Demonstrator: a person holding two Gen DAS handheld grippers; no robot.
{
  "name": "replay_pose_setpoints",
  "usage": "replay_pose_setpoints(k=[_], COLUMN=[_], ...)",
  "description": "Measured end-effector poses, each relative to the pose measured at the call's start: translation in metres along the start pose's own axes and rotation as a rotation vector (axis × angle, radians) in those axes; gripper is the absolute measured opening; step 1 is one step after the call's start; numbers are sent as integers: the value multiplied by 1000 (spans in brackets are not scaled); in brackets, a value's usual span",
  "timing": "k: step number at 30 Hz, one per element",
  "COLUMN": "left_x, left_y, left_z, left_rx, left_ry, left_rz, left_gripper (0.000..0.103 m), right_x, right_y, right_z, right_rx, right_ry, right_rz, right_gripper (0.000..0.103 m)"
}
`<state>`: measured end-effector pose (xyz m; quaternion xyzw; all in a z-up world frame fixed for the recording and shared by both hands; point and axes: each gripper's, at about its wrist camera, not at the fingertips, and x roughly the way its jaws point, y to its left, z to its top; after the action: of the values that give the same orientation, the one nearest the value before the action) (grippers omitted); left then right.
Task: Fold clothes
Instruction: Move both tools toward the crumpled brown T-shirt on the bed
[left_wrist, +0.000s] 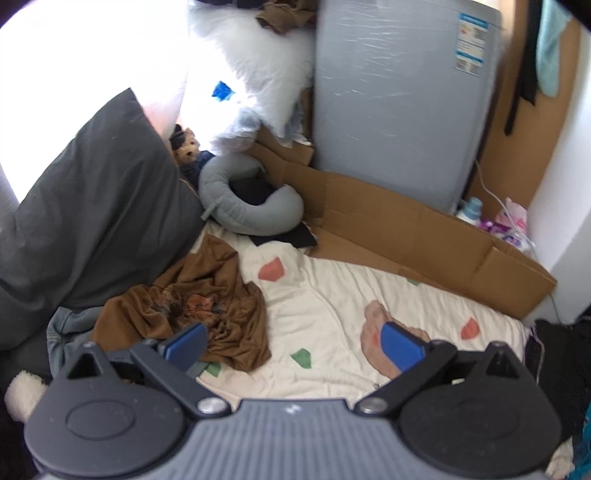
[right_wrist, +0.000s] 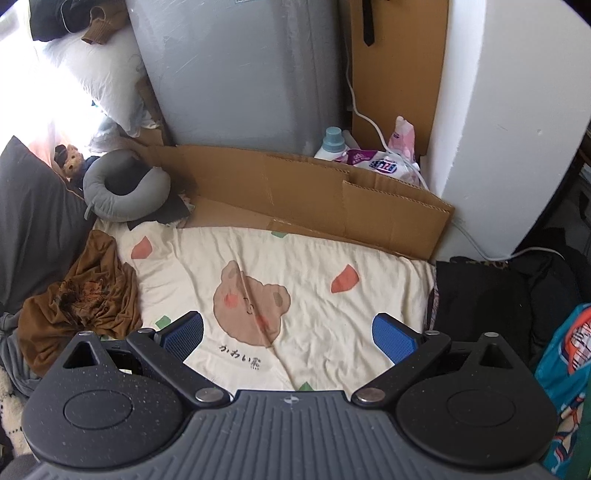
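Okay, both grippers wide open, empty: left gripper (left_wrist: 293, 345), right gripper (right_wrist: 290, 336). Brown shirt (right_wrist: 79, 295) crumpled at left edge of cream bear-print sheet (right_wrist: 295, 258), beside grey pillow (left_wrist: 92, 206). Sheet print reads "かわい" plus an unclear character; appliance label (left_wrist: 471, 44) unreadable.

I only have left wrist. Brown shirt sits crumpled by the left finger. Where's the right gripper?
Observer: The right gripper is open over the cream bedsheet, holding nothing.
Operator: Anything past the sheet's right edge? My view cuts off there.
Observer: A pile of dark clothes, with teal printed fabric nearer the camera.
Operator: Is the brown shirt near the right gripper?
Observer: No, the brown shirt lies bunched at the sheet's left edge, outside its left finger.
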<state>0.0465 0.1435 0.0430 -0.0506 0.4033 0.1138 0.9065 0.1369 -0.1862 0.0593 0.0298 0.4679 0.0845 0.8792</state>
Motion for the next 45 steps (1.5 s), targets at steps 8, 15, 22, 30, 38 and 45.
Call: replay_pose_setpoints(k=[8,15,22,30,38,45], left_x=[37,59,88,126,156,191], left_y=[44,80,111,147,177,190], left_z=[-6,-14,-28,-60,-103,-148], left_rx=[-83,-130,-179,-252,-276,-301], left_ry=[-10,-67,-79,-41,-8,60], left_rz=[69,126,169,251,388,442], left_gripper=[99,97,97,97,97,95], right_x=[38,73,103,152,226,289], right_y=[10,20,38,65,98,130], right_z=[15,22,30,33,17,-11], right_rx=[-44,-95,-188,-287,-356,-407], right_ry=[12,2,-21,19,107,176], right_rz=[44,90,138,248,276,333], right_gripper=[101,100,100,98,92,85])
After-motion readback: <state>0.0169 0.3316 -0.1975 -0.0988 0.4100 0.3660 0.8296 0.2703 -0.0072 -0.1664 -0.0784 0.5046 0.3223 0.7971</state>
